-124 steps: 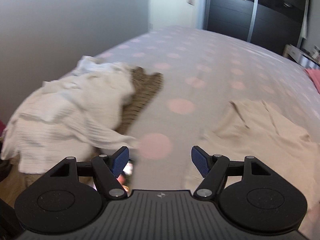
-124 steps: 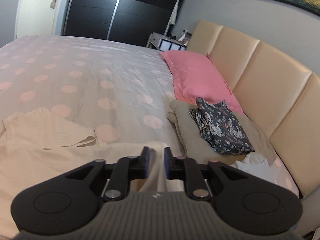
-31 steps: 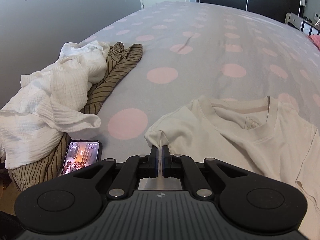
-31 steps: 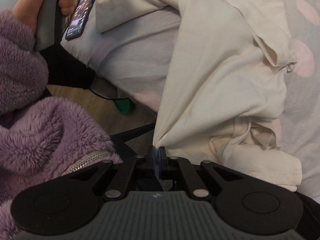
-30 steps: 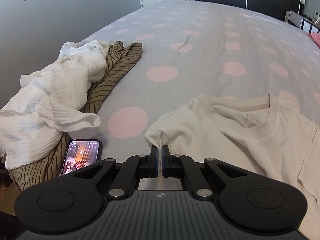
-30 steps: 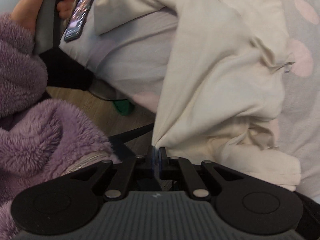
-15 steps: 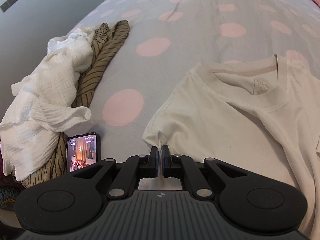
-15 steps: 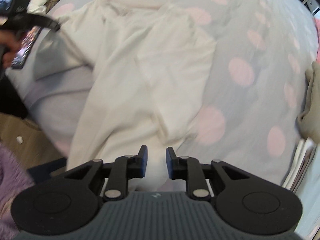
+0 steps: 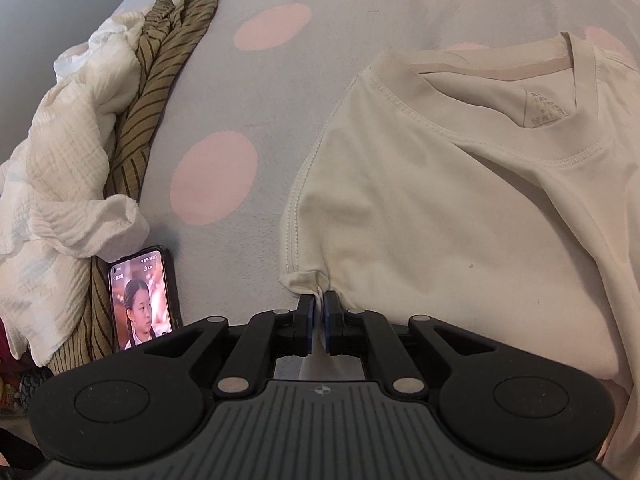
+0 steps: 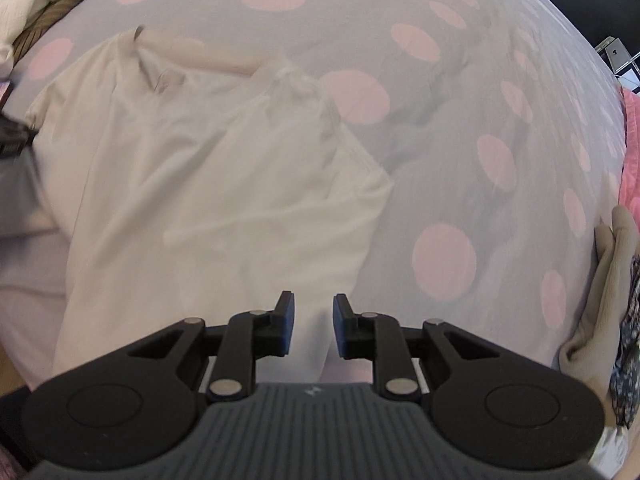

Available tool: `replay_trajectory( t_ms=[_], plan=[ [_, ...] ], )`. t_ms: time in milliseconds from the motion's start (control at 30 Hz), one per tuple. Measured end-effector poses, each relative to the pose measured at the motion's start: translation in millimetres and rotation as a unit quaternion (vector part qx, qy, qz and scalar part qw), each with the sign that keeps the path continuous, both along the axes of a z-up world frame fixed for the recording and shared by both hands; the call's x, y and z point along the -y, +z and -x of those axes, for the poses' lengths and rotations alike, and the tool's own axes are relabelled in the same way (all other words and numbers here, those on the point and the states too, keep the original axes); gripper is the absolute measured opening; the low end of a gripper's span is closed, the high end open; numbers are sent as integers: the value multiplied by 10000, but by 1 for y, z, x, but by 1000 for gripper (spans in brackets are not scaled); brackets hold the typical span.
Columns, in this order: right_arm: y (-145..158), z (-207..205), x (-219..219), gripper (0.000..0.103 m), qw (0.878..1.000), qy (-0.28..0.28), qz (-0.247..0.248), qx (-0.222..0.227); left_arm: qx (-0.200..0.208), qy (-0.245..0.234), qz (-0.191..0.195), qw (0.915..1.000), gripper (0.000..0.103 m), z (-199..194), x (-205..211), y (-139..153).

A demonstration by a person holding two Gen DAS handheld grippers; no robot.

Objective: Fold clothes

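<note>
Left tool [image 9: 316, 307] on unbranded T-shirt [image 9: 460, 200]

On the spotted bedspread [image 9: 248, 92] lay one cream T-shirt [image 9: 460, 208], one white garment [image 9: 60, 168], one striped garment [image 9: 160, 68] and one phone [image 9: 141, 296].

Beyond the cream T-shirt [image 9: 460, 200], the bed [image 9: 240, 92] lies bare, dotted cover only, giving a wide lane ahead and between shirt and the left-side heap. That heap, a white crinkled garment [image 9: 60, 184] over a striped brown one [image 9: 160, 68], blocks the left edge, with a phone [image 9: 142, 296] lying just beside it. In the right wrist view bare cover stretches right of the shirt up to a pink pillow [image 10: 630, 148] and folded clothes [image 10: 612, 300] at the edge
</note>
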State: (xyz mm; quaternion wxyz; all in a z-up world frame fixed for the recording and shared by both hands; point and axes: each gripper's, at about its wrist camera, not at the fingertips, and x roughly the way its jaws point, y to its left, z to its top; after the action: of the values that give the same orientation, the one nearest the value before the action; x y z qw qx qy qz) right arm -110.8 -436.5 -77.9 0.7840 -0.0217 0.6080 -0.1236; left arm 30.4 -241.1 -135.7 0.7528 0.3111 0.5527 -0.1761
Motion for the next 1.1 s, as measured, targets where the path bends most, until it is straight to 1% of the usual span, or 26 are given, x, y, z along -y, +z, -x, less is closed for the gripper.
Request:
replay_trajectory(
  t_ms=[33, 100, 167, 300, 367, 433, 500, 533, 567, 600, 633, 667, 733, 800, 867, 1000, 1100],
  plan=[
    [0, -8, 5, 25, 10000, -20, -6, 69, -25, 16, -11, 10000, 2, -1, 0, 0],
    [1, -23, 14, 33, 9997, -83, -11, 226, -17, -27, -63, 10000, 2, -1, 2, -2],
    [0, -39, 23, 37, 9993, -169, -36, 342, 38, -118, -149, 9998, 2, 2, 5, -3],
    [-10, -68, 37, 39, 9988, -101, -66, 481, 96, -205, -253, 9994, 2, 4, 9, -6],
    [-20, -80, 46, 40, 9990, -132, 46, 424, 87, -182, -240, 9995, 2, 3, 9, -6],
    [-32, -87, 56, 40, 9991, -287, 157, 281, 74, -157, -220, 9996, 2, 1, 9, -6],
    [-42, -88, 66, 40, 9986, -487, 86, 164, 85, -164, -221, 9996, 2, 1, 9, -7],
    [-47, -86, 70, 40, 9982, -586, -26, 132, 97, -173, -226, 9995, 2, 1, 9, -7],
    [-49, -84, 73, 39, 9975, -669, -144, 154, 112, -186, -234, 9995, 2, 1, 10, -8],
    [-50, -81, 76, 33, 9967, -746, -255, 191, 124, -196, -241, 9994, 2, 2, 11, -8],
    [-49, -79, 77, 25, 9959, -796, -346, 234, 133, -201, -237, 9994, 2, 2, 11, -8],
    [-48, -77, 77, 13, 9952, -838, -431, 279, 140, -198, -221, 9995, 2, 2, 10, -8],
    [-45, -73, 75, 9, 9942, -872, -504, 365, 155, -187, -177, 9995, 2, 2, 9, -7],
    [-38, -67, 70, 8, 9940, -921, -317, 492, 189, -161, -67, 9997, 2, 2, 7, -4],
    [-28, -59, 65, 7, 9929, -1003, -94, 641, 243, -102, 135, 9996, 2, 2, 2, 0],
    [6, -34, 62, 7, 9875, -1125, 297, 1067, 385, -41, 655, 9971, 2, 2, -7, 14],
    [38, -14, 52, 7, 9809, -1117, 819, 1366, 608, -74, 946, 9936, 2, 4, -10, 30]
  ],
)
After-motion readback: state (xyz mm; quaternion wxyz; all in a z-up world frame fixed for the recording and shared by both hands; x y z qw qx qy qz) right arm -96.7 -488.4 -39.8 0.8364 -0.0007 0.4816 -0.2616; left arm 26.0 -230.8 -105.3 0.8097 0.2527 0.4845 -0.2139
